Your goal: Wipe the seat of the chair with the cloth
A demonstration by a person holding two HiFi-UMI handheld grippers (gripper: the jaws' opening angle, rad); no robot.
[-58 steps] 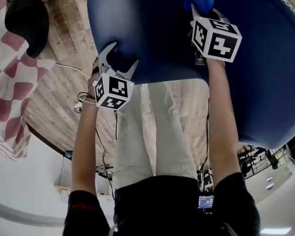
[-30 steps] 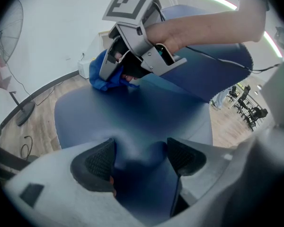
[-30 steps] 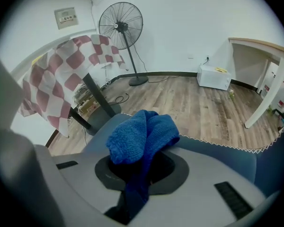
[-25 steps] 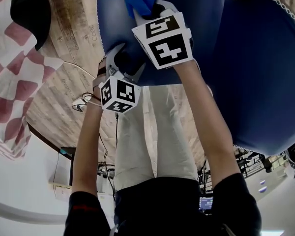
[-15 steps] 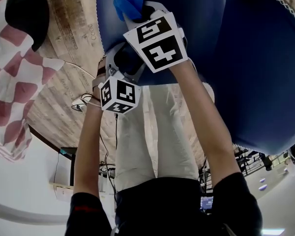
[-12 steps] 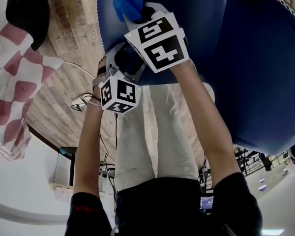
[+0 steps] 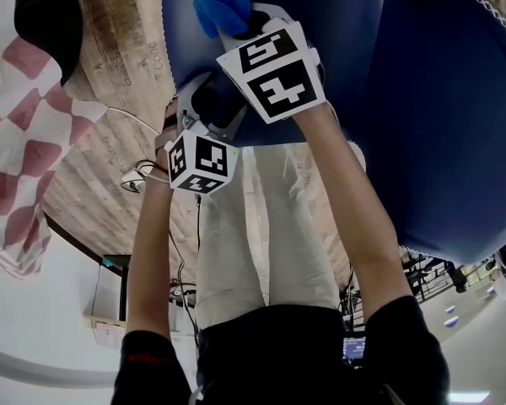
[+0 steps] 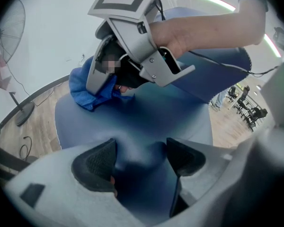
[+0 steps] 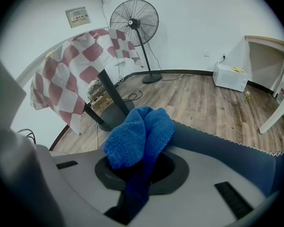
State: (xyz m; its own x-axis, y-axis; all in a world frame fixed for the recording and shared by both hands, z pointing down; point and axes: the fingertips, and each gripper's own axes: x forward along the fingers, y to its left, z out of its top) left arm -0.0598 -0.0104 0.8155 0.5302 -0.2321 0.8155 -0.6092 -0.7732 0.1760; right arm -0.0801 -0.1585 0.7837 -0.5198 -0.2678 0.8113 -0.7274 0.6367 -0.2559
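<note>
Bright-blue knitted cloth (image 9: pixel 139 131): soft, light, likely limp; right gripper (image 7: pixel 236 25) fingers pinch its bunched middle. Left gripper (image 8: pixel 139 159) fingers apart, holding nothing.

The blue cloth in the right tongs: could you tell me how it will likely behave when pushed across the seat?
The blue knitted cloth bulges and folds out of the shut right tongs, so it is probably soft and floppy. Its looped texture would likely drag on the dark blue chair seat rather than slide.

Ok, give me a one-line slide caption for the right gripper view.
Right gripper shut on the blue cloth at the edge of the chair seat; standing fan and checkered cover behind.
</note>
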